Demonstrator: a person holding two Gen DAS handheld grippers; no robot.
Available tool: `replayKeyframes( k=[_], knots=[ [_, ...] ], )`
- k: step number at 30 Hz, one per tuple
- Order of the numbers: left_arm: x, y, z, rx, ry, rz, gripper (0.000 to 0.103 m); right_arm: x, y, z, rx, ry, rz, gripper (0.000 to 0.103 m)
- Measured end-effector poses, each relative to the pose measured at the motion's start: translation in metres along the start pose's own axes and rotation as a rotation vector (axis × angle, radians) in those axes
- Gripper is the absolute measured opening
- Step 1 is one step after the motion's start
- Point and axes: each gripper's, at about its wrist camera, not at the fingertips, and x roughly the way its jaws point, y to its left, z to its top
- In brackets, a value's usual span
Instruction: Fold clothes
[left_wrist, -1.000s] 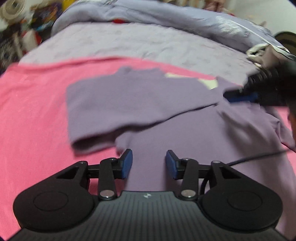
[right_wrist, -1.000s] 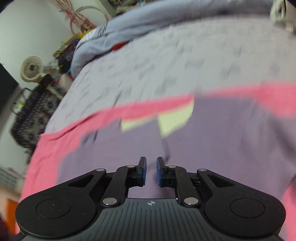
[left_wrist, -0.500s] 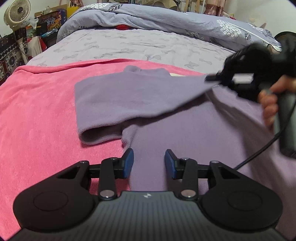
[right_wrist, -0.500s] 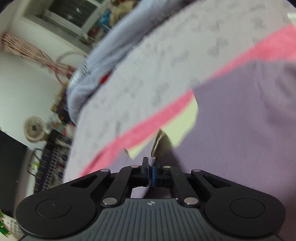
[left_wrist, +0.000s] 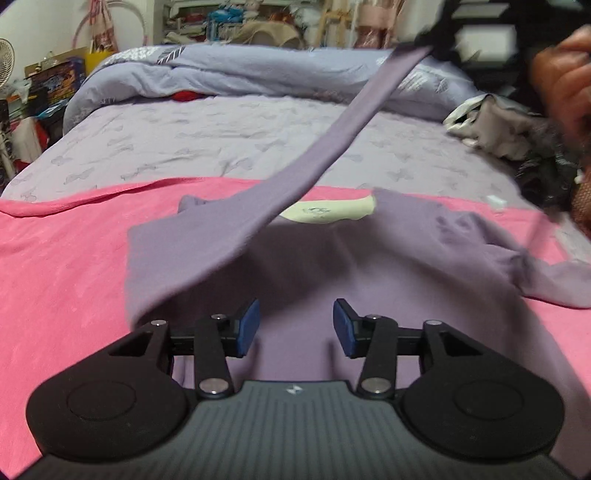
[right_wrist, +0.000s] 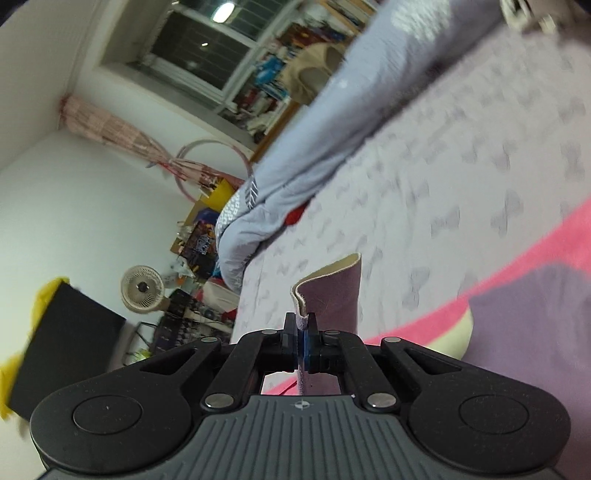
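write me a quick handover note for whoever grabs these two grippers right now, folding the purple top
Right gripper: jaws shut on the cuff of the purple top's sleeve, lifted high so the sleeve stretches up off the bed.
Left gripper: jaws open, holding nothing, low over the purple top near its hem.
The top lies spread on the pink blanket, cream inner collar at the far end.
Done: sleeve picked up.
Left: lay it across the body, probably do the other sleeve, bunched at the right, then fold the body.
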Motion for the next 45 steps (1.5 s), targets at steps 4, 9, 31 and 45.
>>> replayKeyframes(
  k=[4,9,31,45],
  knots=[
    [0.02,0.006,-0.001,-0.01,0.059,0.152,0.05,-0.026,-0.012,-0.004,-0.086,-0.013,-0.12,0.004],
    [0.018,0.003,-0.016,0.068,0.048,0.26,0.05,-0.053,-0.057,-0.028,-0.166,0.009,-0.358,0.004],
    [-0.002,0.006,-0.059,0.039,-0.114,0.217,0.051,0.07,0.049,-0.098,-0.871,0.302,-0.201,0.065],
    [-0.002,0.005,-0.063,0.038,-0.13,0.226,0.051,0.237,0.013,-0.071,-0.139,0.512,-0.013,0.043]
  ],
)
